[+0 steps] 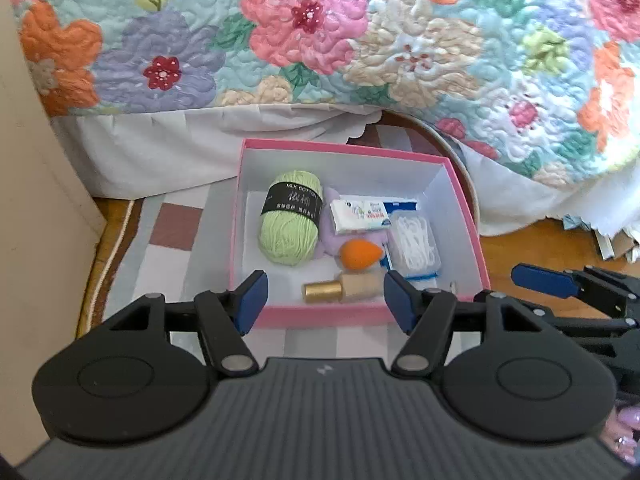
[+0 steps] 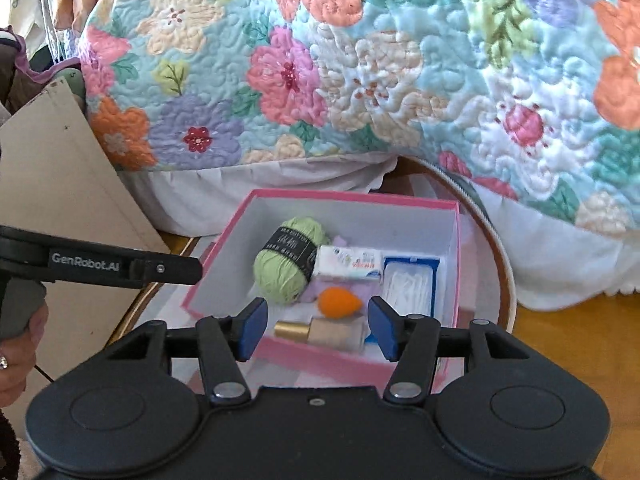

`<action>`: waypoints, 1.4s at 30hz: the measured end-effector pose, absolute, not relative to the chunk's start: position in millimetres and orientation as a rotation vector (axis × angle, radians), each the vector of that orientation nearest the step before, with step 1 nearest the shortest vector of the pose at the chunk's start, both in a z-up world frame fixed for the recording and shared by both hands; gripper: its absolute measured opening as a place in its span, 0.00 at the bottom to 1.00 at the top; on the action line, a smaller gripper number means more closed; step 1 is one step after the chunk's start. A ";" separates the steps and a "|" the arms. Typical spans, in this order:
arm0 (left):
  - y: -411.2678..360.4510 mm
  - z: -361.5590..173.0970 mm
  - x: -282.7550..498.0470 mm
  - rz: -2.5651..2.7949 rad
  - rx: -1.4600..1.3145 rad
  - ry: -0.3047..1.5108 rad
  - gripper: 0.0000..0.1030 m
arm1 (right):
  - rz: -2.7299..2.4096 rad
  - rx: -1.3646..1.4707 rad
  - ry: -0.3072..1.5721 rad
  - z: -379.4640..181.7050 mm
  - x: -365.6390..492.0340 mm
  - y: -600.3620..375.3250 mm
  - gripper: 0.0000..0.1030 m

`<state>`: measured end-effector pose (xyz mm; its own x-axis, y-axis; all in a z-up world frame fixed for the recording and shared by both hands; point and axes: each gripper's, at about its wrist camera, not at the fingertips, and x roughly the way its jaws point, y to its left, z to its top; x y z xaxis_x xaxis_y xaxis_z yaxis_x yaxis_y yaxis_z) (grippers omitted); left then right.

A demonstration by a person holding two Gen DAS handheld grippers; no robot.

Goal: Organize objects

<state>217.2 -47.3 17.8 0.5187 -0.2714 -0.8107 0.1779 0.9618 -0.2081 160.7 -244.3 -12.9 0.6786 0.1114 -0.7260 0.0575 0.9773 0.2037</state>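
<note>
My left gripper [image 1: 325, 300] hangs above the near edge of a pink box [image 1: 460, 196], its two blue-padded fingers [image 1: 252, 300] spread apart with nothing between them. My right gripper [image 2: 314, 330] hangs beside it over the same near edge, its blue pads also parted and holding nothing. In the left wrist view one blue finger of the right gripper pokes in from the right edge; in the right wrist view the black side of the left gripper crosses the left edge, with my hand [image 2: 16, 356] wrapped around its grey handle.

The box is open, white inside, and sits on a checked mat [image 1: 176, 224] of white, grey and brown squares. Inside it, at the near wall, a small bottle [image 1: 342, 289] with a gold cap lies on its side. Just behind it rests an orange teardrop sponge [image 1: 358, 254] on a pale lilac cloth [image 1: 332, 236]. At the left lies a ball of light green yarn [image 1: 290, 218] with a black paper band. Beside the yarn, toward the back, is a white tissue packet [image 1: 360, 216] with small print. On the right sits a clear pack of white cotton swabs [image 1: 414, 246] with blue trim.

Behind the box a bed edge rises, draped in a quilt [image 1: 320, 32] of large pink, orange, lilac and cream flowers over a white skirt. Wooden floor [image 1: 532, 248] shows to the right, and a beige panel [image 1: 36, 200] stands at the left.
</note>
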 end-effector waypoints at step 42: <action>2.6 19.1 89.5 -0.267 -0.105 1.016 0.64 | -0.019 0.094 0.875 5.5 60.2 -180.9 0.71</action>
